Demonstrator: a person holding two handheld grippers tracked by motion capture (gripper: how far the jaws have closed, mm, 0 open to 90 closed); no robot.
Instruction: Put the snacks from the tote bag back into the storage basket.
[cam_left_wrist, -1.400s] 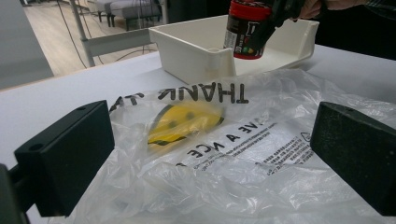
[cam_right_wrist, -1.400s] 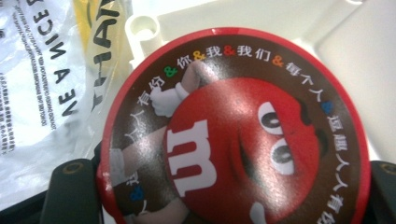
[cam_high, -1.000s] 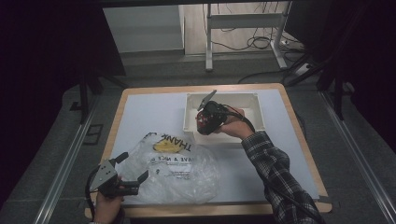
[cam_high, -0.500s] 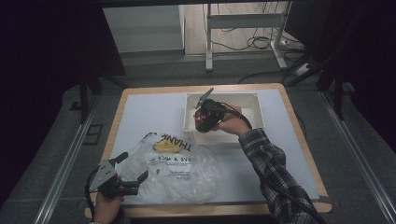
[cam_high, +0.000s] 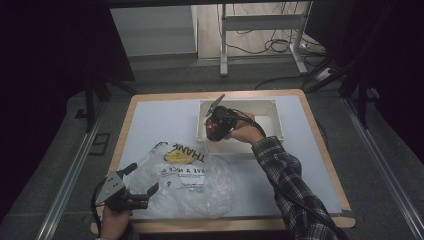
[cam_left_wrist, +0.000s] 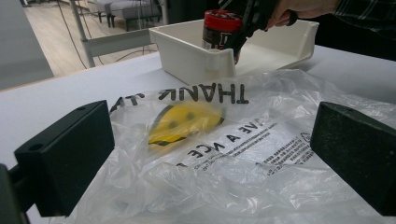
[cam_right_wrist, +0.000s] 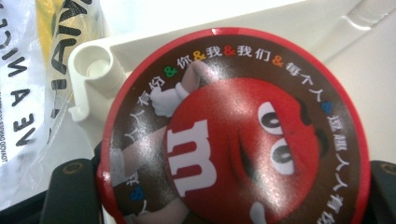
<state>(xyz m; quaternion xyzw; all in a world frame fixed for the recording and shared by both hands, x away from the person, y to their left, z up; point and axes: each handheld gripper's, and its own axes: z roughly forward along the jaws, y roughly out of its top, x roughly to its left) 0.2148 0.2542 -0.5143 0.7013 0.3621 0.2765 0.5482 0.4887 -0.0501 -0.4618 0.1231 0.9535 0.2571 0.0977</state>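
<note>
The high view is dim, its surroundings nearly black. The tabletop (cam_high: 150, 125) is evenly lit. Glare whitens the tray (cam_right_wrist: 327, 28) in the right gripper view, and the near tongs blur

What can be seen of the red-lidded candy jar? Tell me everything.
The candy jar is a small round container with a dark printed body and a glossy red-rimmed lid showing a red cartoon candy face and Chinese lettering. It stands upright at the white bin's near-left corner, clamped between the right gripper's jaws.

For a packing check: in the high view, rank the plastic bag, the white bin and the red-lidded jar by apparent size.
1. plastic bag, though nearer the camera
2. white bin, close behind
3. red-lidded jar, clearly smallest
</note>
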